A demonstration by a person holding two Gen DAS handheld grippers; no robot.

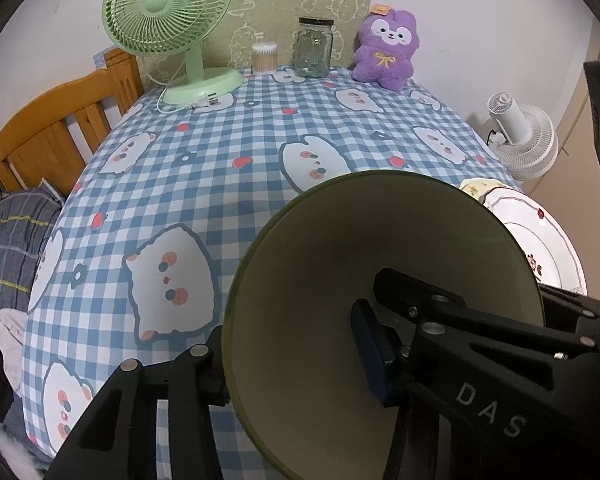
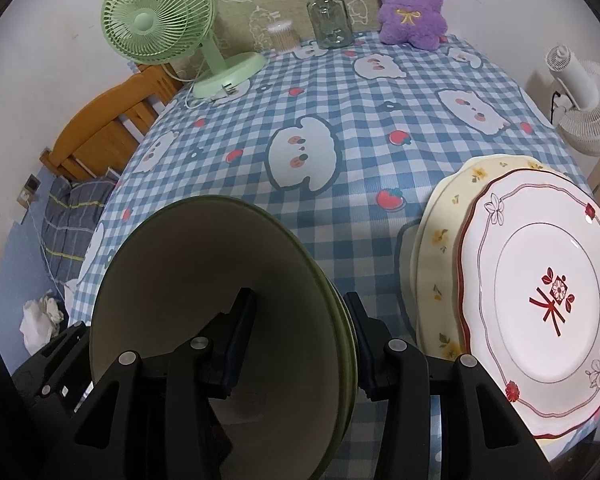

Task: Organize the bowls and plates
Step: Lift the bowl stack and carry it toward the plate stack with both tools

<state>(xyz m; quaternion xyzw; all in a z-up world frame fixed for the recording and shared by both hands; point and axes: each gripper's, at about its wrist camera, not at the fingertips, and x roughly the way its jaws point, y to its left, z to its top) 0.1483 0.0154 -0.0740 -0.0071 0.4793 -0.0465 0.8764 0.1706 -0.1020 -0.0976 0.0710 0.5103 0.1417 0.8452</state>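
- While both tongs hold green bowls, the big bench (image 2: 340, 152) with its blue checked cloth lies under everything, with lots of bare cloth in the middle.
- At the near right of the bench sit two plates in a stack: a white plate (image 2: 540, 300) with red flowers lies on top of a yellow plate (image 2: 440, 240) with small flowers.
- Next to the plates, the right tongs (image 2: 300, 340) pinch the side of green bowls (image 2: 204, 280). It looks like two or three are nested, since several rims show together at the right edge. One finger is inside and one is outside.
- The left tongs (image 1: 296, 352) pinch the side wall of one green bowl (image 1: 360, 248) in the same way, one finger in and one out, and this bowl is tipped up on its side above the bench.
- The bowls look hard and smooth, so I think they could slip or crack if they drop. Holding them by the rim, low near the bench, seems safest.
- A good next step may be to set the single bowl into the nested ones, slowly, so the rims do not bang.
- Far back stand a green fan (image 1: 168, 12), a purple plush toy (image 1: 386, 50) and a glass jar (image 1: 314, 48).
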